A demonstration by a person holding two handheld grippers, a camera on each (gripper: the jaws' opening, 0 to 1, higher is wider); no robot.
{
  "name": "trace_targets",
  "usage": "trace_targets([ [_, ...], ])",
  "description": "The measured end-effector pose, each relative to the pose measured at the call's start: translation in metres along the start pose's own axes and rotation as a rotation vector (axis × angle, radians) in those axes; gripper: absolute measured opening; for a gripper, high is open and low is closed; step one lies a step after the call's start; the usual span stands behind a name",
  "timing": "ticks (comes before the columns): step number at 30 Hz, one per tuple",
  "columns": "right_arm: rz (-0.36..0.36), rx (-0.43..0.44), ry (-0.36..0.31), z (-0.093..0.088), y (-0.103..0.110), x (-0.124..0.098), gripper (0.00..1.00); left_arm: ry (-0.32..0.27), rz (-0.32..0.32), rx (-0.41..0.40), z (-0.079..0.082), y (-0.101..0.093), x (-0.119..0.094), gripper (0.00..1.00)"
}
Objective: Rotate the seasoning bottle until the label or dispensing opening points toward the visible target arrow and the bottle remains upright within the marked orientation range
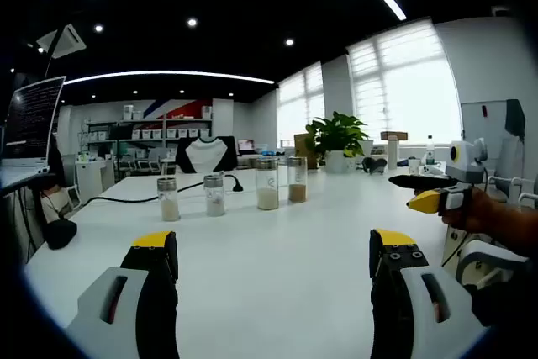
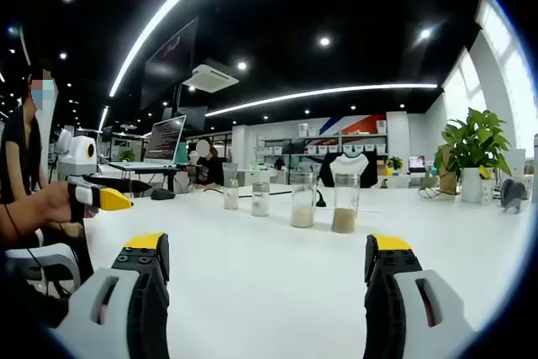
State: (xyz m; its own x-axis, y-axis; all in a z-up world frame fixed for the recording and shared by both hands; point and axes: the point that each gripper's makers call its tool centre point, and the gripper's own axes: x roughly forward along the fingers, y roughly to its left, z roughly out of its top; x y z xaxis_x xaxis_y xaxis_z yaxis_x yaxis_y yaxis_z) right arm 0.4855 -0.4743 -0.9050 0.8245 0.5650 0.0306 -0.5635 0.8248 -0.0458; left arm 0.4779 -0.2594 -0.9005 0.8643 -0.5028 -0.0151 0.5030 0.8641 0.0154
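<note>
Both sets of tongs hang wide open above a white bench, gripping and touching nothing. In the left gripper view the left tongs show two grey jaws with yellow tips at the bottom, and the right tongs come in from the right edge, held by a hand. In the right gripper view the right tongs rise the same way, with the left tongs entering from the left. Four seasoning bottles stand upright in a row near the middle of the bench, well apart from either tongs: two short ones and two taller ones, holding pale or brown contents. The left gripper view shows a potted plant before bright windows and a black cable on the bench. The right gripper view shows a laptop on a far desk and a person standing at the left edge. Shelves of boxes line the back wall under ceiling light strips.
</note>
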Motion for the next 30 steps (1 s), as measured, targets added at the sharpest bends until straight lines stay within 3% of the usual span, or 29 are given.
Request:
trace_targets([
  [10,-0.007,0.021,-0.032,0.008,0.0,-0.003,1.0,0.01,0.003,0.008,-0.005,0.0,0.0,1.0],
  [17,-0.016,0.011,-0.029,0.006,-0.004,-0.004,1.0,0.001,0.018,-0.004,-0.008,0.009,-0.004,1.0],
  [30,0.002,-0.006,-0.027,0.005,0.0,-0.005,1.0,0.006,0.014,0.002,-0.01,0.006,-0.001,1.0],
])
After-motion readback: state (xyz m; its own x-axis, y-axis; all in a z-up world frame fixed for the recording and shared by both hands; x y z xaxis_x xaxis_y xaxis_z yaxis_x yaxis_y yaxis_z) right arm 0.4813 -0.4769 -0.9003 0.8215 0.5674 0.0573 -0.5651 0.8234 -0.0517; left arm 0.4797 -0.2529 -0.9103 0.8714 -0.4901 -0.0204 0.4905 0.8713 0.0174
